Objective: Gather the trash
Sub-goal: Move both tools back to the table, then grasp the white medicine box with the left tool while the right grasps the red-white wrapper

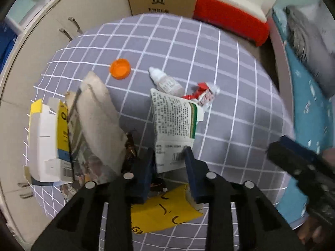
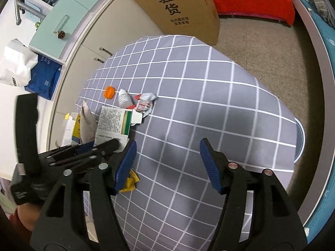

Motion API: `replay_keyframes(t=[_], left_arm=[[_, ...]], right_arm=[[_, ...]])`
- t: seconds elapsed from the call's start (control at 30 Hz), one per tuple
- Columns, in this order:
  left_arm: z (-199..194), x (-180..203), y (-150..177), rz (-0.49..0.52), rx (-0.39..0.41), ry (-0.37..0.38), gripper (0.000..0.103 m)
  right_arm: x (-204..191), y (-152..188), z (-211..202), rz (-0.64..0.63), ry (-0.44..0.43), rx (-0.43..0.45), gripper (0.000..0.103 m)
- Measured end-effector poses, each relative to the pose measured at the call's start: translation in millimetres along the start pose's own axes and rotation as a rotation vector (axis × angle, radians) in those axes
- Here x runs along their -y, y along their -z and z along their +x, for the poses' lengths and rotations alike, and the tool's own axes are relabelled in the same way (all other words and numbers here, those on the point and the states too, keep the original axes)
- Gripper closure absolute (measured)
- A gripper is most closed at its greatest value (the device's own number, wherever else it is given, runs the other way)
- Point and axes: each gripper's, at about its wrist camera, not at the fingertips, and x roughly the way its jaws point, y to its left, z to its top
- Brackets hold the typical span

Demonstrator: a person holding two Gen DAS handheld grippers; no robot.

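Trash lies on a grey checked tablecloth [image 1: 230, 96]. My left gripper [image 1: 169, 156] is shut on a white printed medicine box [image 1: 173, 121], also in the right wrist view [image 2: 115, 123], and holds its near end. Beyond it lie a small white dropper bottle [image 1: 165, 81], a crumpled red and white wrapper [image 1: 203, 94] and an orange cap [image 1: 120, 69]. A yellow and white carton [image 1: 48, 138] and a beige paper bag [image 1: 100, 121] lie at the left. A yellow wrapper [image 1: 163, 209] lies under the left gripper. My right gripper [image 2: 167, 159] is open and empty above bare cloth.
A tall cardboard box [image 2: 184, 8] stands beyond the table's far edge, with a red stool [image 2: 251, 2] beside it. White cabinets [image 2: 83, 41] run along the left. A blue bed [image 1: 309, 113] lies at the right. The cloth [image 2: 219, 108] spreads ahead of the right gripper.
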Motion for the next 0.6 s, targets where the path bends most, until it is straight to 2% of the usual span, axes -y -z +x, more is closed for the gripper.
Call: replay_keyframes(t=[0.17,0.3,0.47,0.6], left_arm=[[-18,-26,-4,-0.047,0.056,0.079,0.078],[-36,-33,0,-0.069,0.104,0.123,0.079],[-50,-39,-5,-0.115,0.162,0.102,0.079],[-57,-41,-7,-0.141,0.175,0.085,0.079]], right_arm=[[-16,-7,14,-0.034,-0.002,-0.020,0.041],[-29,-15,28,-0.052,0.001,-0.027,0.041],[-38,-29,42,-0.056,0.016,-0.015,0.041],[-47,-42,55,-0.070,0.079,0.004,0.041]])
